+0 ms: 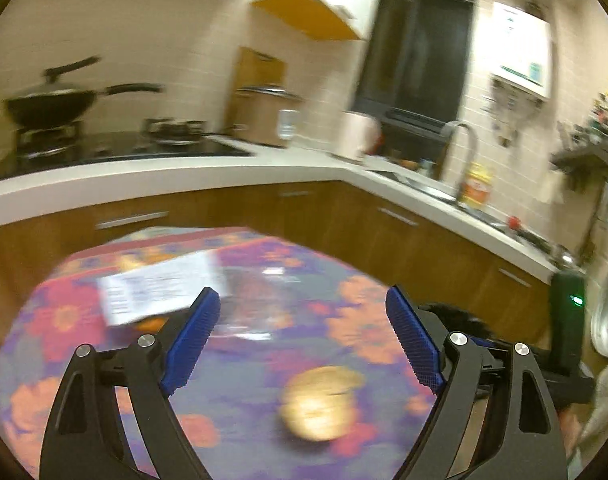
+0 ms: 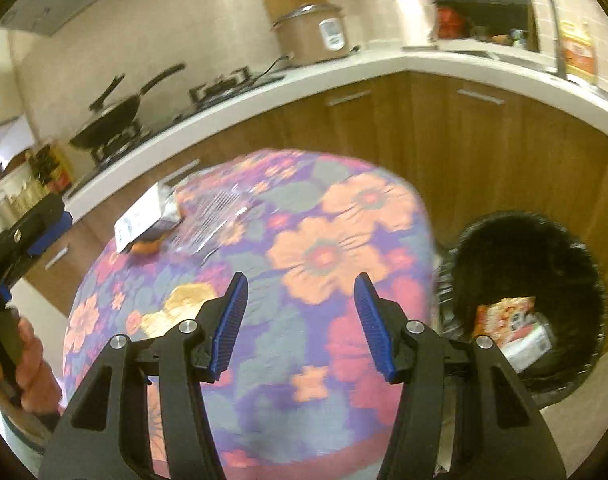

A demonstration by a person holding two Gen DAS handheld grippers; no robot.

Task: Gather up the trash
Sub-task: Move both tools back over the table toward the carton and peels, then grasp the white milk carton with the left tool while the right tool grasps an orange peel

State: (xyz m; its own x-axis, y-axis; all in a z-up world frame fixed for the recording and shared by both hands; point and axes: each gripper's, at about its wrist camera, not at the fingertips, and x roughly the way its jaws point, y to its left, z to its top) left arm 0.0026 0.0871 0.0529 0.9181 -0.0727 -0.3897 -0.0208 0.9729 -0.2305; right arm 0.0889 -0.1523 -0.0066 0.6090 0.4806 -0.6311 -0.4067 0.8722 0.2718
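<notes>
A round table with a flowered cloth [image 1: 364, 328] [image 2: 328, 256] carries a yellow crumpled wrapper [image 1: 322, 402] [image 2: 179, 306], a white printed carton [image 1: 159, 292] [image 2: 143, 218], a small orange piece [image 2: 145, 247] under the carton's edge, and clear plastic wrap [image 1: 259, 292] [image 2: 211, 216]. My left gripper [image 1: 301, 330] is open and empty above the table, the wrapper below and between its fingers. My right gripper [image 2: 299, 312] is open and empty over the cloth. A black-lined trash bin [image 2: 524, 288] right of the table holds a colourful package [image 2: 504, 316].
A white L-shaped counter [image 1: 223, 168] with wooden cabinets wraps behind the table. On it stand a wok on a stove [image 1: 55, 104], a rice cooker [image 1: 263, 116], a white kettle [image 1: 358, 134] and a sink with a faucet [image 1: 460, 148]. The left gripper and hand show at the right view's left edge [image 2: 19, 248].
</notes>
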